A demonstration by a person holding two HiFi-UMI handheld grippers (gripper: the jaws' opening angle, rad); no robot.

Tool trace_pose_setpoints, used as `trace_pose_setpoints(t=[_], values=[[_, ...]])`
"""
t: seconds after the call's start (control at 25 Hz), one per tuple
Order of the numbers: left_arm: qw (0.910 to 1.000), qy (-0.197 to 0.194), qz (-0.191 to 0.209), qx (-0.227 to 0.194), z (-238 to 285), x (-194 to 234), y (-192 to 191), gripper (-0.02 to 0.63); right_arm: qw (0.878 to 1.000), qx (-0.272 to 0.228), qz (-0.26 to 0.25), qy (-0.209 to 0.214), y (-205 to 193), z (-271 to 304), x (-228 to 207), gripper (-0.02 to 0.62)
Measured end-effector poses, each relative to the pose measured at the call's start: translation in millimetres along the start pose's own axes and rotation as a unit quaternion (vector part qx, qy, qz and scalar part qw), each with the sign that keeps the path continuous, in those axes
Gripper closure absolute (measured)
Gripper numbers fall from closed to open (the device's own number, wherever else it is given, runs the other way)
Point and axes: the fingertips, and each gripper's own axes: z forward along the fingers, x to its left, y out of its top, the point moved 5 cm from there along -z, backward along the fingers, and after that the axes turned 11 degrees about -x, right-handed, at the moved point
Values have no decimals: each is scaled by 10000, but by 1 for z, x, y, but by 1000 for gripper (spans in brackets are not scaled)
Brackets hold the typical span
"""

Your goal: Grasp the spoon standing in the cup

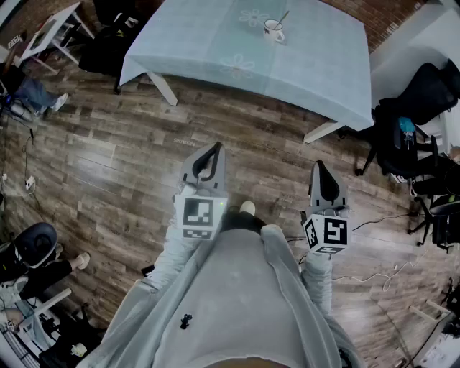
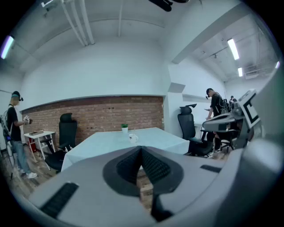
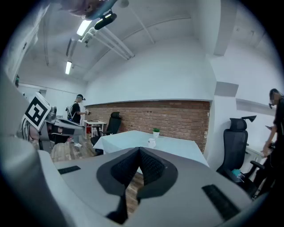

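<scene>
both pairs of jaws are pressed together with nothing between them: the left gripper (image 2: 141, 149) shows its ribbed pads meeting at a closed point in its own view, and the right gripper (image 3: 139, 150) looks the same in its view. that fits a carrying posture, not a working one, since there is nothing within reach to hold. in the head view the two tools hang side by side at about waist level in front of the person's grey top, tips aimed forward over the wood floor (image 1: 108, 172), each marker cube facing up toward the camera. both gripper views look along the closed jaws toward the table (image 1: 215, 68), which suggests the person is lined up on it and about to walk in. the table is covered with a pale blue cloth and stands well apart from the grippers, across a stretch of bare floor. the white cup (image 1: 273, 30) sits on the far part of the tabletop, with the spoon (image 1: 282, 19) leaning out of it, handle up and tilted to one side; standing proud of the rim like that, the handle should be the easy part to pinch. a small potted plant (image 2: 124, 127) stands just beyond the cup in the gripper views. black office chairs and other people stand around the room's edges. by my judgement the grasp has not begun: approach comes first, then opening one gripper.
</scene>
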Motion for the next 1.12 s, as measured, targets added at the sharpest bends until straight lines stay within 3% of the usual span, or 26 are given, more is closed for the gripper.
trace_pose_setpoints(t=[0.48, 0.92, 1.12], values=[[9988, 400, -23, -263, -26, -1, 11, 589, 9999, -54, 161, -23, 1, -22, -12, 580], [9967, 743, 3, -338, -3, -34, 23, 589, 9987, -212, 264, 386, -5, -11, -52, 579], [9962, 834, 29, -258, 16, -27, 20, 589, 9981, -167, 333, 499, -13, 14, -60, 580]])
